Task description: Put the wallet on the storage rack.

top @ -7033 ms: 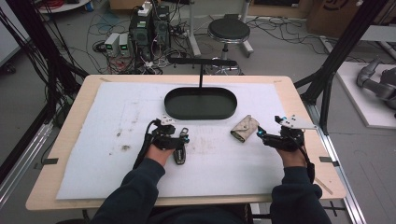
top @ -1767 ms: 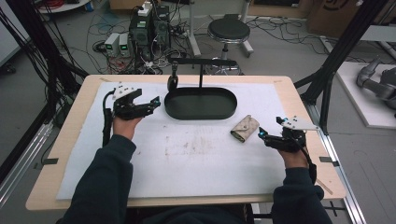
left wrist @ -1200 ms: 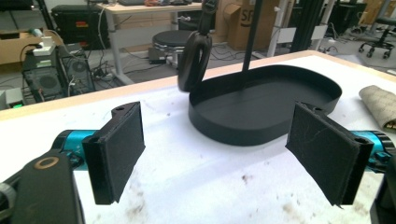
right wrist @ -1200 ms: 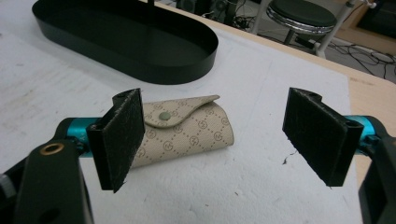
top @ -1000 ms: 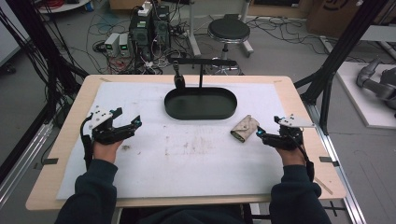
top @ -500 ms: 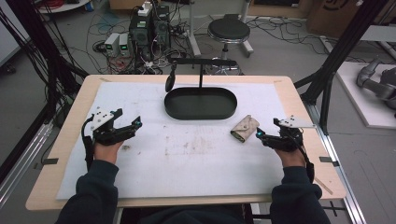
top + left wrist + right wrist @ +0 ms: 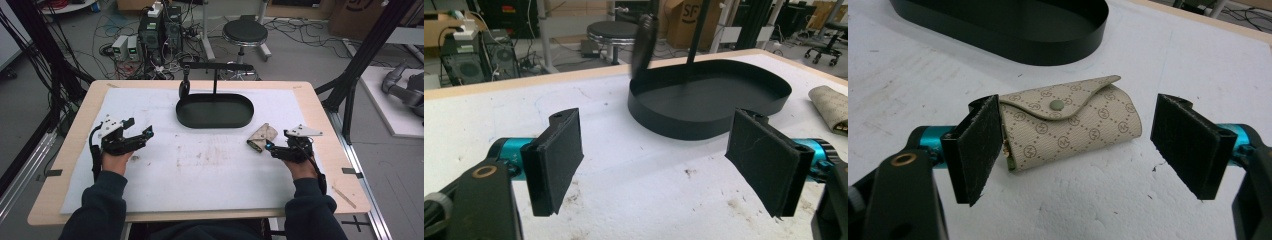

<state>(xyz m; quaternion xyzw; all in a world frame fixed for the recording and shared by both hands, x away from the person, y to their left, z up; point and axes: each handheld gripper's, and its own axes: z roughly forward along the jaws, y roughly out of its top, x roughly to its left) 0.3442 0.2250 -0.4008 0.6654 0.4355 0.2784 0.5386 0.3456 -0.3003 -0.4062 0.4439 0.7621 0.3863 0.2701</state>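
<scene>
A: What has changed at the table?

B: The left gripper [image 7: 148, 133], seven seconds ago near the table's middle and then up beside the black oval metal tray [image 7: 215, 111], has drawn back to the left part of the white foam mat [image 7: 200, 170]. It hovers there with jaws spread wide and nothing between them. A small dark object now hangs from the black T-shaped stand [image 7: 215, 75] at the tray's far rim; it was absent from that rail seven seconds ago and appeared as the left gripper came near.

A: And the right side?

B: The right gripper [image 7: 1075, 145] has barely moved. Its jaws stand wide apart on either side of the beige monogram-patterned fold-over key pouch [image 7: 1070, 122], one pad [image 7: 979, 150] close against the pouch's end, the other well clear. The pouch lies on the mat just right of the tray.

A: Meaning for the work?

B: Probably the pouch is next; the grasp is not yet made.

A: Any writing?

B: The pouch repeats a small monogram, too fine to read. A cardboard box [image 7: 688, 20] behind the table bears the letters "SF".
</scene>
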